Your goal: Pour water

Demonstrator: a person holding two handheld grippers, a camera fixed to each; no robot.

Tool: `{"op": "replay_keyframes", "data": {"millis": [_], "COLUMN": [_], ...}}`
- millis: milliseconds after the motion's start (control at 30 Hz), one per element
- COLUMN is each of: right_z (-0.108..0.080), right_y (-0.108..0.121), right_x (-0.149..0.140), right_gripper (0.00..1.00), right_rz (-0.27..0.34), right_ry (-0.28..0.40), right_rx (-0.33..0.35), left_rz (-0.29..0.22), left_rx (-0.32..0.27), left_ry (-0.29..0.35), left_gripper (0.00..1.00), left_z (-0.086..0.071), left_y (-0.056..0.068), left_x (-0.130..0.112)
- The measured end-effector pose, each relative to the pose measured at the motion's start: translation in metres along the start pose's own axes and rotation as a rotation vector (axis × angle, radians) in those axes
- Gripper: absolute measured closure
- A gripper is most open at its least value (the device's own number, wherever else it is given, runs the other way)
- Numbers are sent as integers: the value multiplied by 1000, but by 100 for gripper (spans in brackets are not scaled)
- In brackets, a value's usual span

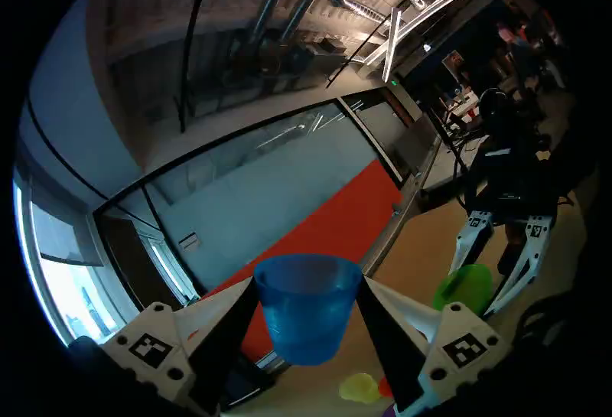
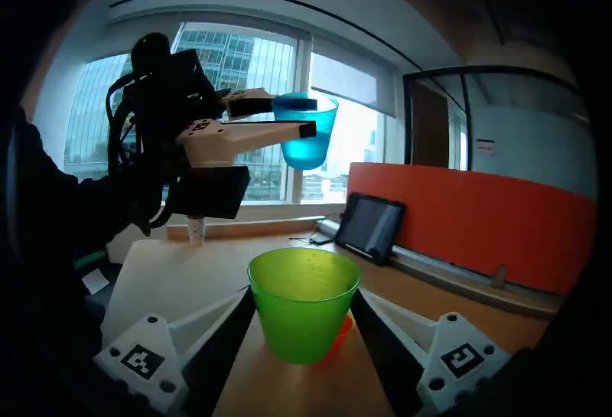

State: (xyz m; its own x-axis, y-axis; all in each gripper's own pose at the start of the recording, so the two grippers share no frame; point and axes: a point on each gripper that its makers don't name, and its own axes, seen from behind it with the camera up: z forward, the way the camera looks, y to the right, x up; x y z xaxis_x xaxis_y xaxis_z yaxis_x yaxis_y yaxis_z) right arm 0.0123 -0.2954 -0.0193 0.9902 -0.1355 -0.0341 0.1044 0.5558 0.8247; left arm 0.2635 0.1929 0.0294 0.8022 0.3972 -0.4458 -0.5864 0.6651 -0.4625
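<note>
Your left claw [image 1: 306,288] is clamped on the blue cup [image 1: 307,317], upright and high in the air. Your right claw [image 2: 304,298] is clamped on the green cup [image 2: 304,321], low over the surface [image 2: 176,275].

Left gripper view: tilted toward ceiling [image 1: 252,27], blue cup [image 1: 307,308] close below. Right gripper view: level toward windows [image 2: 99,118], green cup [image 2: 304,302] close. Shared: both cups.

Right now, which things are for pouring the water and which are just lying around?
For the job: blue cup, held in the left gripper; green cup, held in the right gripper.
Lying about: tablet; small white cup by the window; yellow object on the desk.
</note>
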Motion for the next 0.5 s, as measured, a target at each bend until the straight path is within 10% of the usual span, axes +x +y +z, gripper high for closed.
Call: {"op": "replay_keyframes", "data": {"millis": [500], "right_z": [7], "right_y": [-2], "right_x": [-3], "right_gripper": [11], "right_rz": [3], "right_ry": [6], "right_rx": [19], "left_rz": [156], "left_rx": [18], "left_ry": [14], "left_gripper": [13], "left_z": [1], "left_y": [1], "left_x": [18]}}
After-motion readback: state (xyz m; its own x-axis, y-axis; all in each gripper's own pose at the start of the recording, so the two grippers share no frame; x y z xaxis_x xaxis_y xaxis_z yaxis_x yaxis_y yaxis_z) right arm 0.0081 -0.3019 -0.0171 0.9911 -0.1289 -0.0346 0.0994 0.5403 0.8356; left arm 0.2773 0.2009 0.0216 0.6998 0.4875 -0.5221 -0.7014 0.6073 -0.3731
